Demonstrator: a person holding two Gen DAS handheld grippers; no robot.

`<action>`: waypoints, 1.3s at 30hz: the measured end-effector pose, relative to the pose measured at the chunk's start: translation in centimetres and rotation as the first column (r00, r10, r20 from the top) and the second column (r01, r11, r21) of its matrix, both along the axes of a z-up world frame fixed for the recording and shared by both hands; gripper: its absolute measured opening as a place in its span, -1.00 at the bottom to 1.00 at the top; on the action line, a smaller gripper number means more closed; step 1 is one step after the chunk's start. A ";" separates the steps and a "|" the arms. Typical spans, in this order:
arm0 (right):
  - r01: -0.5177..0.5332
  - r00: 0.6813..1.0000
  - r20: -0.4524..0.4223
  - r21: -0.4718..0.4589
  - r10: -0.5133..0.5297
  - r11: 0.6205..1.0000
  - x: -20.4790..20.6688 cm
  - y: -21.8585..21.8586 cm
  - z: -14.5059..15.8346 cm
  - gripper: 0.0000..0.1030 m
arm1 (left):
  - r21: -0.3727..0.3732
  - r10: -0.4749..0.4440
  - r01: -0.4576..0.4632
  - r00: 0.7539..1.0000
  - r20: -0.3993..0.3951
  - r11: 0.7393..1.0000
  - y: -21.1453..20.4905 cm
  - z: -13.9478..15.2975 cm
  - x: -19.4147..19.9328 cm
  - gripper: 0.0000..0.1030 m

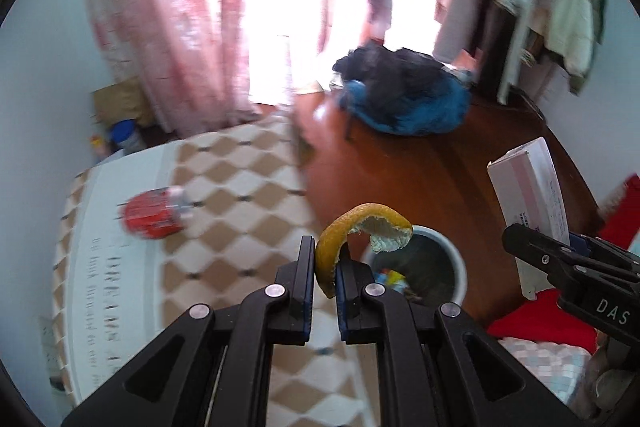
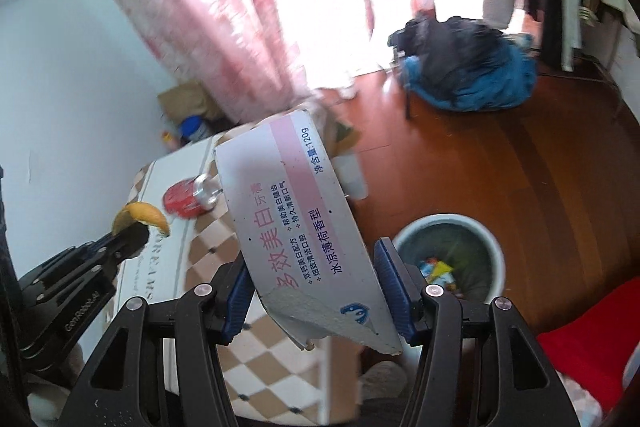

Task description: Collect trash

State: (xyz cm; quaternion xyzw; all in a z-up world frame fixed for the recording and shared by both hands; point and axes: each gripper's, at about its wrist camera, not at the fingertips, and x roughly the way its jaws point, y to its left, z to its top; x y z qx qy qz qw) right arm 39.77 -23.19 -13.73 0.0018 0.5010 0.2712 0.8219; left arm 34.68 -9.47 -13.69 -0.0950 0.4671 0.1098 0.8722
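Above the bin point(image 1: 416, 267), in the left wrist view, the left gripper point(image 1: 325, 267) pinches an orange peel point(image 1: 360, 223), held level; the carrying step looks nearly done, release next. In the right wrist view, the right gripper point(image 2: 316, 287) clamps a toothpaste box point(image 2: 296, 211) beside the bin point(image 2: 448, 263); a can point(image 2: 188, 197) remains on the table point(image 2: 256, 343).

I see a curled orange peel point(image 1: 362, 227) pinched in my left tongs point(image 1: 325, 277), and a torn white-and-pink toothpaste box point(image 2: 302, 223) clamped tilted in my right tongs point(image 2: 316, 291). A crushed red can point(image 1: 154, 213) lies on its side on the tabletop point(image 1: 240, 187). The white bin point(image 2: 450, 259) on the floor holds wrappers.
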 end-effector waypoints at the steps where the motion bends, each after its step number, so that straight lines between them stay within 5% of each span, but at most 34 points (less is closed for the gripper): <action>1: 0.025 1.000 0.004 -0.002 -0.025 1.000 0.5 -1.7 0.2 0.16 | -0.010 -0.022 0.022 1.000 -0.013 1.000 -1.4 -0.8 1.2 -0.88; 7: 0.146 0.989 -0.030 -0.042 -0.148 0.988 3.5 -9.2 -2.5 0.16 | -0.049 -0.109 0.104 0.987 -0.115 0.993 -7.5 -6.6 7.0 -0.88; 14: 0.239 0.952 -0.167 -0.120 -0.257 0.964 8.3 -15.7 -11.9 0.15 | -0.082 -0.159 0.142 0.952 -0.261 0.986 -10.8 -15.1 12.1 -0.88; 22: 0.270 0.900 -0.307 -0.160 -0.308 0.949 12.0 -18.2 -22.6 0.15 | -0.125 -0.185 0.147 0.901 -0.393 0.981 -11.7 -23.5 15.9 -0.86; 30: 0.247 0.877 -0.367 -0.206 -0.309 0.947 14.4 -17.0 -29.4 0.15 | -0.145 -0.152 0.095 0.873 -0.463 0.985 -11.0 -26.4 16.4 -0.78; 32: 0.241 0.875 -0.374 -0.215 -0.308 0.946 14.7 -16.5 -30.4 0.15 | -0.147 -0.143 0.083 0.873 -0.466 0.986 -10.6 -26.4 16.3 -0.60; 34: 0.232 0.872 -0.383 -0.224 -0.305 0.946 15.1 -16.2 -31.1 0.17 | -0.139 -0.129 0.072 0.877 -0.463 0.988 -10.4 -26.2 16.4 0.23; 36: 0.233 0.871 -0.381 -0.233 -0.309 0.944 15.4 -16.0 -31.7 0.17 | -0.135 -0.119 0.064 0.883 -0.455 0.989 -10.0 -25.7 16.1 0.68; 39: 0.245 0.868 -0.374 -0.250 -0.326 0.937 15.3 -16.1 -31.8 0.51 | -0.115 -0.102 0.055 0.888 -0.448 0.992 -9.8 -24.9 15.8 0.77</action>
